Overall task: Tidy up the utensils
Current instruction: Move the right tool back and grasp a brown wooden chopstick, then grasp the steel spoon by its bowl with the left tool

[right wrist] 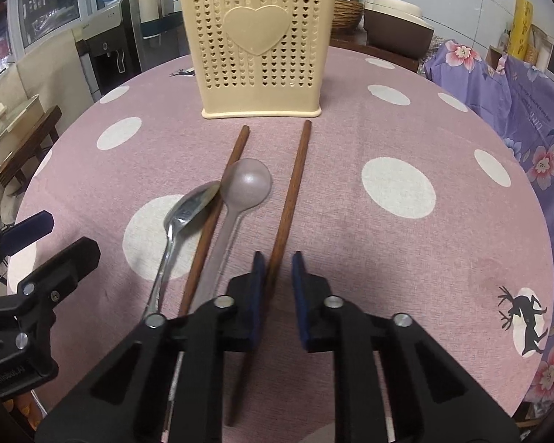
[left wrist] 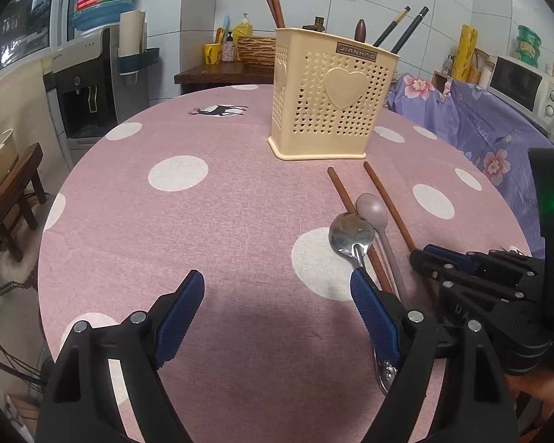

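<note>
Across the left wrist view, a pink dotted tablecloth (left wrist: 221, 221) fills the frame. A cream holder (left wrist: 325, 99) stands upper centre, with dark chopsticks (left wrist: 402, 29), brown chopsticks (left wrist: 273, 0) and a brown handle tip already standing in it. Lower right of centre lie four loose items: a metal spoon (left wrist: 351, 236), a pale plastic spoon (left wrist: 375, 214) and two brown chopsticks, the left chopstick (left wrist: 341, 192) and the right chopstick (left wrist: 387, 206). The left gripper (left wrist: 277, 310) sits at the bottom, fingers spread wide and holding nothing; its right finger overlaps the metal spoon's handle, contact uncertain. The right gripper (left wrist: 435, 258) enters at the right edge, reaching the near ends of the utensils.

Across the right wrist view, the holder (right wrist: 260, 44) stands top centre, with the four loose items on the cloth (right wrist: 424, 258) below it. The metal spoon (right wrist: 188, 206) leans against the left chopstick (right wrist: 218, 214); the plastic spoon (right wrist: 245, 184) lies beside them. The right chopstick (right wrist: 290, 203) runs down between the fingers of the right gripper (right wrist: 279, 258), which stand narrowly apart on either side of it and appear not yet pressed onto it. The left gripper (right wrist: 26, 232) shows at the left edge.

Assessment: partly done. Several utensils are stowed; four remain on the table, with the right chopstick apparently next.
</note>
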